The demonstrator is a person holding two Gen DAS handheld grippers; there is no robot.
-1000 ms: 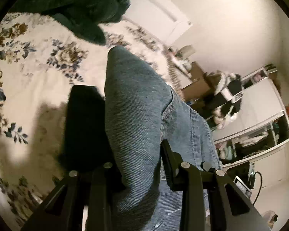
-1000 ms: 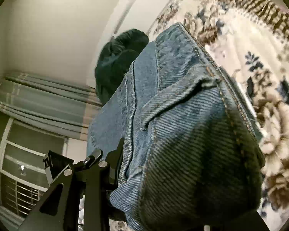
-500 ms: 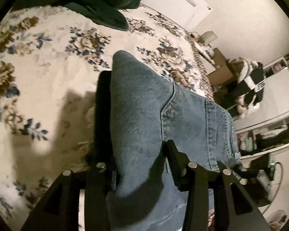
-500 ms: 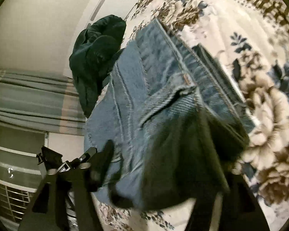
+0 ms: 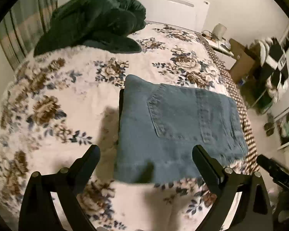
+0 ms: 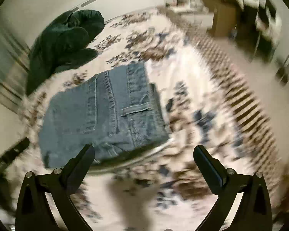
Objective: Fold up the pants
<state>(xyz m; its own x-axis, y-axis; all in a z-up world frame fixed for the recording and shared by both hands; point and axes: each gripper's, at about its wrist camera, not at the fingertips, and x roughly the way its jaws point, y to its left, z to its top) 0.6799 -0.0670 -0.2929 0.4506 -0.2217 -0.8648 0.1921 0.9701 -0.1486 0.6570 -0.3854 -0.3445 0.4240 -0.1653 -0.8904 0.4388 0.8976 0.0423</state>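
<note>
The blue denim pants (image 5: pixel 175 127) lie folded into a compact rectangle on the floral bedspread (image 5: pixel 63 100), a back pocket facing up. My left gripper (image 5: pixel 145 155) is open and empty, raised above the near edge of the fold. The pants also show in the right wrist view (image 6: pixel 104 113), which is motion-blurred. My right gripper (image 6: pixel 144 152) is open and empty, above the bed just off the fold's near right corner. Neither gripper touches the denim.
A dark green garment (image 5: pixel 98 28) lies heaped at the far side of the bed; it also shows in the right wrist view (image 6: pixel 63 40). The bed's right edge (image 5: pixel 239 100) drops to the floor. Cardboard boxes, shelves and clutter (image 5: pixel 260 61) stand beyond it.
Both grippers have let go of the pants, opened and pulled back and up. The pants, held in the air before, now rest folded on the bed.
</note>
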